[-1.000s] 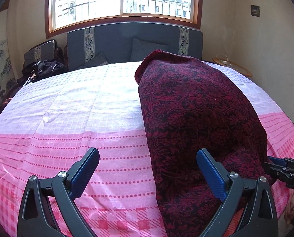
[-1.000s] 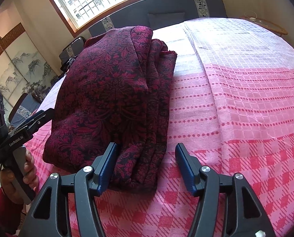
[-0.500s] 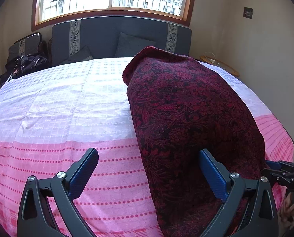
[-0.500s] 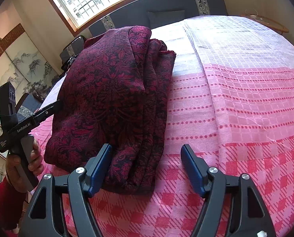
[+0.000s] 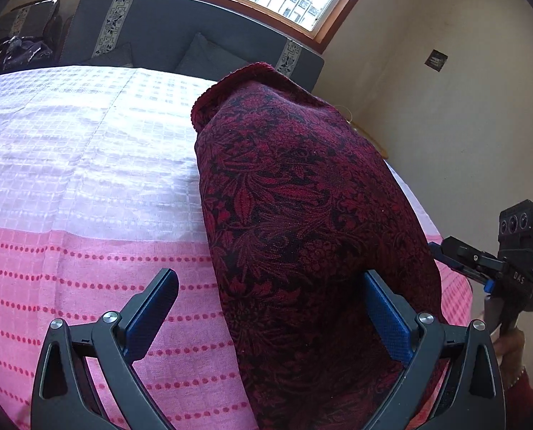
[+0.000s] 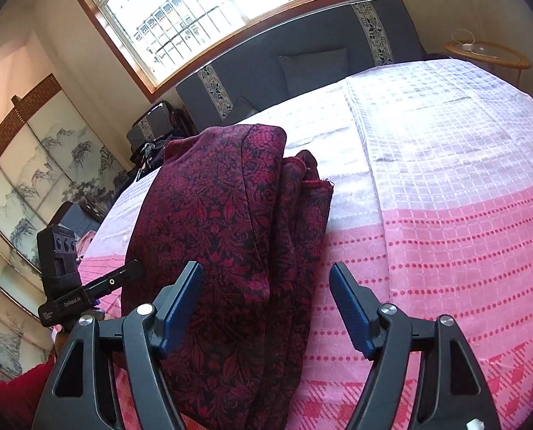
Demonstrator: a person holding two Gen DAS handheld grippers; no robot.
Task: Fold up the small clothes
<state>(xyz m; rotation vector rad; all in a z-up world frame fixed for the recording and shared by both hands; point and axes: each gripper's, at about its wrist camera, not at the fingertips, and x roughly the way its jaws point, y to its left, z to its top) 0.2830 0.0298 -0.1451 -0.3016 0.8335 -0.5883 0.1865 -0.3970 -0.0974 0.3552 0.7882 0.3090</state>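
**Left wrist view: folded maroon garment on the bed, both tongs spread**

In the left wrist view, the left tongs [image 5: 270, 308] are seen spread wide above the bed [image 5: 87, 179], with nothing gripped. The near edge of the folded maroon floral garment [image 5: 302, 215] lies between the 2 blue pads; the right pad [image 5: 386, 322] is set against the cloth, while the left pad [image 5: 152, 311] stands over the bare pink-and-white checked bedspread [image 5: 69, 258], apart from the cloth. The garment is laid lengthwise on the right part of the bed, running from the near edge toward the grey headboard [image 5: 195, 25]. The right tongs [image 5: 445, 251] are seen at the far right, just beside the garment's edge, held by a hand [image 5: 510, 340].

In the right wrist view, the right tongs [image 6: 266, 304] are shown parted, their 2 pads clear of each other, and no grip on the cloth is seen. The stacked layers of the garment [image 6: 230, 233] are visible along its right side, between and below the pads. A window [image 6: 230, 3] is seen above the headboard, a painted folding screen [image 6: 33, 179] at the left, and a round side table [image 6: 488, 53] at the far right.
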